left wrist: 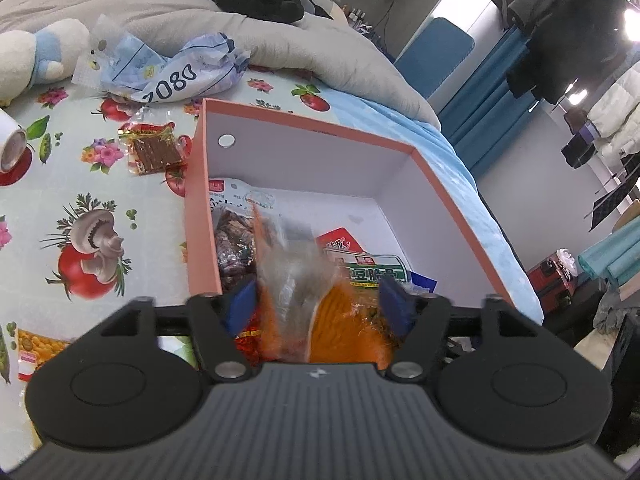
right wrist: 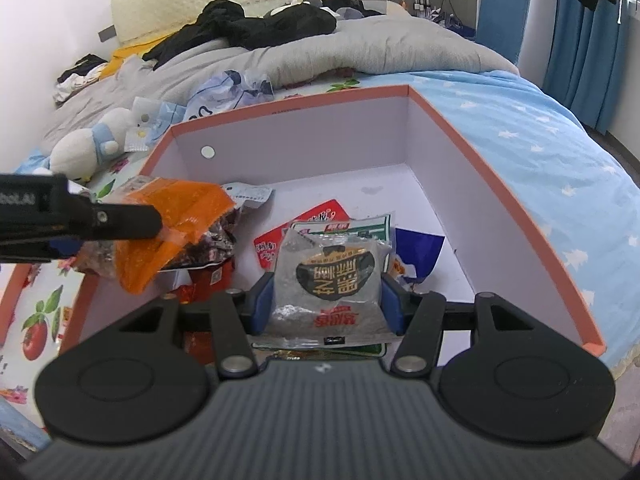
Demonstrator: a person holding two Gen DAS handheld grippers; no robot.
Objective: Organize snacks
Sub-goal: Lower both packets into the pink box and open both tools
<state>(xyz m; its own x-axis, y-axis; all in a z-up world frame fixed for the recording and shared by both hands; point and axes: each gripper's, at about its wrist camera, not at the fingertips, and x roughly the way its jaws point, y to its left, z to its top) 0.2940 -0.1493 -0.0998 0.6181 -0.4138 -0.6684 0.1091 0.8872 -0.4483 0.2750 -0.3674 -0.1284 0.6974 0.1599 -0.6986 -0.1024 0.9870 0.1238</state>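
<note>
A salmon-pink box [left wrist: 304,120] with white inner walls sits open on the bed, several snack packets inside. My left gripper [left wrist: 319,308] hangs over its near left corner, jaws open. An orange and clear packet [left wrist: 344,320] lies blurred and loose between the blue pads; the right wrist view shows the same orange packet [right wrist: 188,204] at that gripper's tip above a dark packet [right wrist: 208,244]. My right gripper [right wrist: 326,304] is over the middle of the box [right wrist: 480,152], shut on a silver packet [right wrist: 328,276] with a black and gold label.
Inside the box lie a green and white packet [left wrist: 372,268] and a red one [left wrist: 340,238]. On the flowered sheet left of it are a brown-red packet [left wrist: 154,148], a yellow packet [left wrist: 40,346], a crumpled blue-white bag [left wrist: 172,68], a plush toy [left wrist: 36,56] and a grey duvet [right wrist: 360,52].
</note>
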